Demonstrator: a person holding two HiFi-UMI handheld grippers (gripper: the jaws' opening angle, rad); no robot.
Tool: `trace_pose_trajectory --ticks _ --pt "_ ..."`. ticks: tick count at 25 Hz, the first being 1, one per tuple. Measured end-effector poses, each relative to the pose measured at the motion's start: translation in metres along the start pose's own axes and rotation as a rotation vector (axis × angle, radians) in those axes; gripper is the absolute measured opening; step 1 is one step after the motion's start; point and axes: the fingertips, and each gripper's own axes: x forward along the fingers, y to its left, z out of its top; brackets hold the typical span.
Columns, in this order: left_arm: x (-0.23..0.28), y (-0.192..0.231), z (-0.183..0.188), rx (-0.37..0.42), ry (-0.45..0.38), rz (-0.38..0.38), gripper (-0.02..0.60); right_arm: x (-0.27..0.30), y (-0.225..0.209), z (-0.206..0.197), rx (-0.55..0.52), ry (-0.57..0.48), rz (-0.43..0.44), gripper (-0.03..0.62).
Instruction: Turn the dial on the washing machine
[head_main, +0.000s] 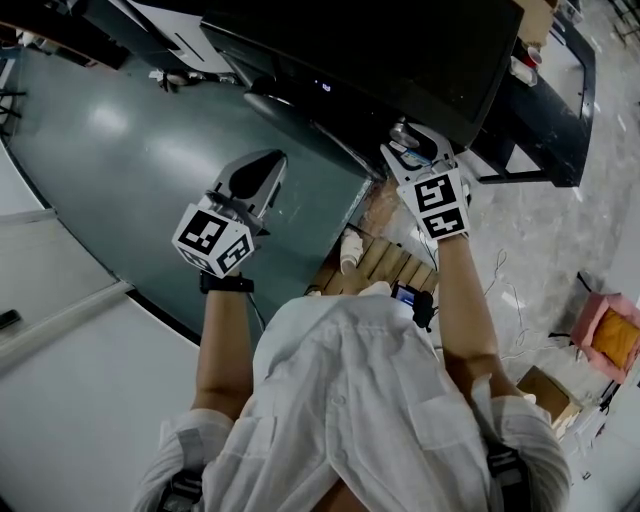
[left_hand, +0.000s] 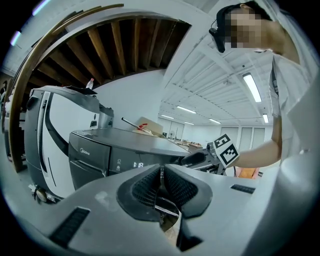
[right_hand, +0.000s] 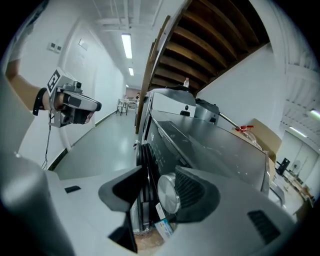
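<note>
I note right gripper (right_hand: 158, 193) wide astride the dial (right_hand: 168, 195) on the washing machine (right_hand: 215, 150) front edge; left gripper (left_hand: 161, 181) closed, well apart

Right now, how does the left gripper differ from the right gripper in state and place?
The left gripper has its fingers shut together, with nothing between them. The right gripper has them apart around the silver dial. The left gripper is away from the washing machine; the right gripper is up against its front. Both have the same grey body.
</note>
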Motion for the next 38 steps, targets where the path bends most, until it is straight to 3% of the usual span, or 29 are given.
trace_pose_trajectory --ticks 16,22,38 --pt "0.012 -0.006 -0.004 -0.012 0.011 -0.02 0.017 -0.017 -0.006 -0.034 0.112 0.043 -0.05 0.227" --pt "0.013 -0.008 -0.004 -0.012 0.014 -0.024 0.017 -0.013 -0.001 -0.059 0.163 0.116 -0.016 0.247" --pt "0.015 -0.009 -0.008 -0.017 0.018 -0.028 0.017 0.006 0.013 -0.078 0.195 0.192 0.045 0.271"
